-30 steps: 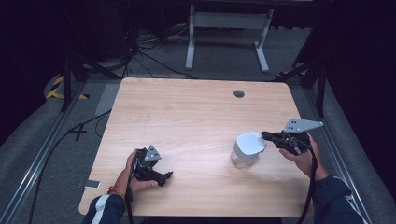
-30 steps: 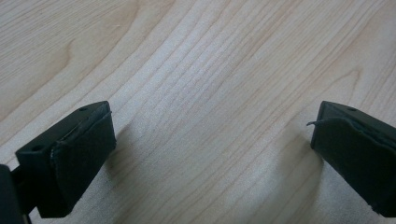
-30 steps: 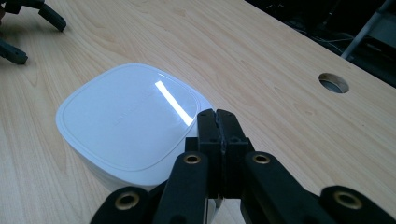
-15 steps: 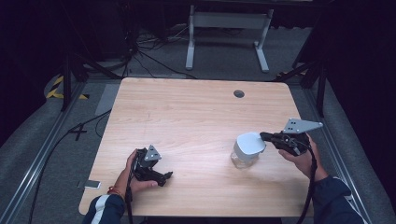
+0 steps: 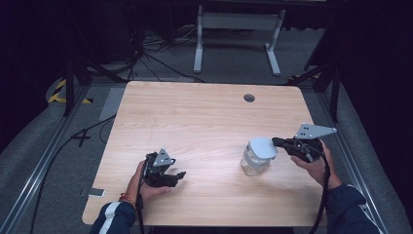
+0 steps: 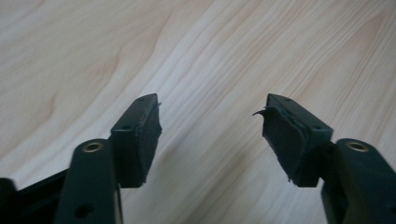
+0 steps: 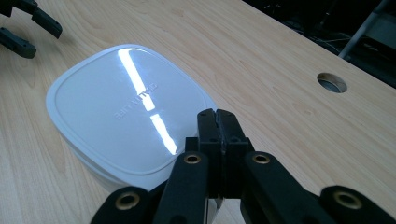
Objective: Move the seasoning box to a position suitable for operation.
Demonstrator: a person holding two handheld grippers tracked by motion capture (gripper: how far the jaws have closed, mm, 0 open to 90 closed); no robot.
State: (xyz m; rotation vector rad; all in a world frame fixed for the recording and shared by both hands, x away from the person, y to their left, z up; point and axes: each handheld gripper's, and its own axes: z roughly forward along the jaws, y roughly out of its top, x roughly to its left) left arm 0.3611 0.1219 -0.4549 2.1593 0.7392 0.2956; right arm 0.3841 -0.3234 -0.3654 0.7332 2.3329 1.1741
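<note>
A clear container (image 5: 252, 165) with a white rounded-square lid (image 5: 261, 147) stands on the right half of the wooden table (image 5: 204, 122). My right gripper (image 5: 276, 142) is shut, and its tips lie against the lid's right edge. In the right gripper view the closed jaws (image 7: 218, 117) overlap the near rim of the lid (image 7: 116, 107); I cannot tell whether they pinch anything. My left gripper (image 5: 178, 176) rests low at the front left of the table, open, with bare wood between its jaws (image 6: 210, 112). It is also visible far off in the right gripper view (image 7: 28, 28).
A round cable hole (image 5: 249, 98) sits near the table's far edge, also visible in the right gripper view (image 7: 331, 82). A white metal stand (image 5: 234, 29) and cables lie on the floor beyond. A small grey object (image 5: 92, 192) lies off the front-left corner.
</note>
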